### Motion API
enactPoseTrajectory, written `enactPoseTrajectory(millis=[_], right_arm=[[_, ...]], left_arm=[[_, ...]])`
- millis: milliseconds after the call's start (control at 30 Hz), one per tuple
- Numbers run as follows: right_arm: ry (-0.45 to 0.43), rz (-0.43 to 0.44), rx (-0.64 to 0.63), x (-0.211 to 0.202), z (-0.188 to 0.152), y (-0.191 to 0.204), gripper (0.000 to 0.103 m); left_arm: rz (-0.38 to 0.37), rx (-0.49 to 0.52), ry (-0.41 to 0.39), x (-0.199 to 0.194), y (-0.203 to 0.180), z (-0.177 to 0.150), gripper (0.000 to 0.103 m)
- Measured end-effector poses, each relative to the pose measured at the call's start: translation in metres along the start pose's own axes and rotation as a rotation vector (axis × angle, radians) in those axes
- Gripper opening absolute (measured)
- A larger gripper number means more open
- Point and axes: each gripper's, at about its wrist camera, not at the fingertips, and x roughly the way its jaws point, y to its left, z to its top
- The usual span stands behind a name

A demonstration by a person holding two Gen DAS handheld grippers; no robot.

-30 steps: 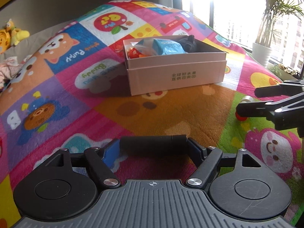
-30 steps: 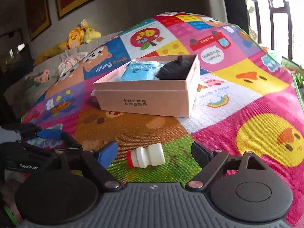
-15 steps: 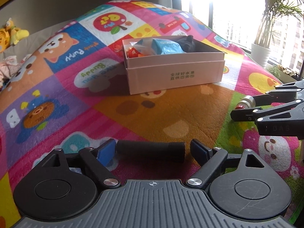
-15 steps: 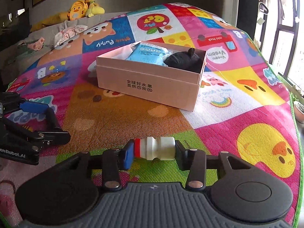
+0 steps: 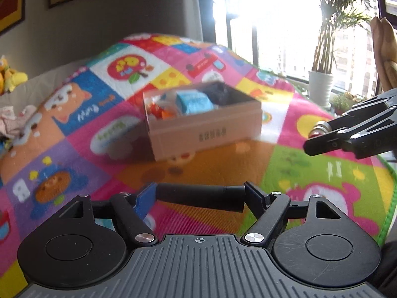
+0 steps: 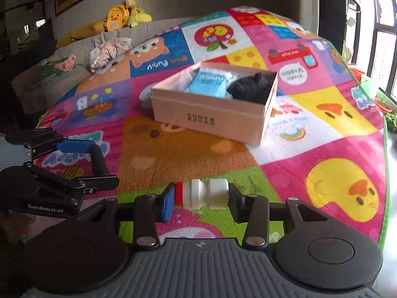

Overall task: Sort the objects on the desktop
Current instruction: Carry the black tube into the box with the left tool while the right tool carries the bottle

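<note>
A black cylinder (image 5: 188, 196) lies crosswise between my left gripper's (image 5: 199, 193) pads, lifted off the colourful play mat (image 5: 74, 154); the jaws are closing on it and the pads press its ends. From the right wrist view that left gripper (image 6: 100, 165) hangs at the left with the cylinder (image 6: 98, 157). My right gripper (image 6: 201, 198) is shut on a small white bottle (image 6: 206, 193) with a red cap, held sideways above the mat. Beyond both stands an open cardboard box (image 6: 211, 119) holding a blue packet (image 6: 208, 83) and a black object (image 6: 250, 88).
A sofa with plush toys (image 6: 119, 16) and crumpled cloth (image 6: 109, 51) runs along the far left. A potted plant (image 5: 320, 87) stands by the bright window at the right. The mat's green edge (image 6: 385, 173) ends at bare floor on the right.
My right gripper shut on the bottle and lifted it off the mat. My left gripper's jaws widened, then came in on the black cylinder, and it rose too. Both views now sit higher.
</note>
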Motion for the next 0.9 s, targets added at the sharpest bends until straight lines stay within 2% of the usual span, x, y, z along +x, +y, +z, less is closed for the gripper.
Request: enactPoseTrajectory(millis=[133, 233, 300, 433, 467, 533, 633, 800, 900], right_arm=[[-0.138, -0.01, 0.025, -0.036, 0.036, -0.014, 0.043], [-0.213, -0.032, 0.006, -0.046, 0.053, -0.017, 0.043], [-0.224, -0.044, 0.002, -0.041, 0.058, -0.019, 0.043], [-0.198, -0.035, 0.05, -0.023, 0.059, -0.032, 0.043], [-0.188, -0.035, 0.063, -0.018, 0.057, -0.037, 0.043], [-0.173, -0.046, 0.081, -0.012, 0.053, -0.043, 0.043], [-0.157, -0.056, 0.102, -0.008, 0.044, -0.055, 0.043], [-0.115, -0.052, 0.138, 0.0, 0.033, -0.068, 0.043], [-0.109, -0.034, 0.142, 0.007, 0.042, -0.068, 0.043]], left_arm=[[0.064, 0.039, -0.126, 0.013, 0.01, 0.051, 0.081], [0.05, 0.017, -0.153, 0.04, 0.014, 0.082, 0.081], [0.011, 0.01, -0.165, 0.059, 0.009, 0.097, 0.081], [-0.007, -0.001, -0.14, 0.102, -0.017, 0.12, 0.082], [-0.013, -0.007, -0.124, 0.112, -0.023, 0.123, 0.09], [-0.022, -0.011, -0.096, 0.129, -0.03, 0.124, 0.096], [-0.01, -0.034, -0.064, 0.135, -0.023, 0.112, 0.096], [0.05, -0.047, -0.02, 0.112, -0.003, 0.075, 0.098], [0.068, -0.049, 0.008, 0.096, 0.005, 0.056, 0.1]])
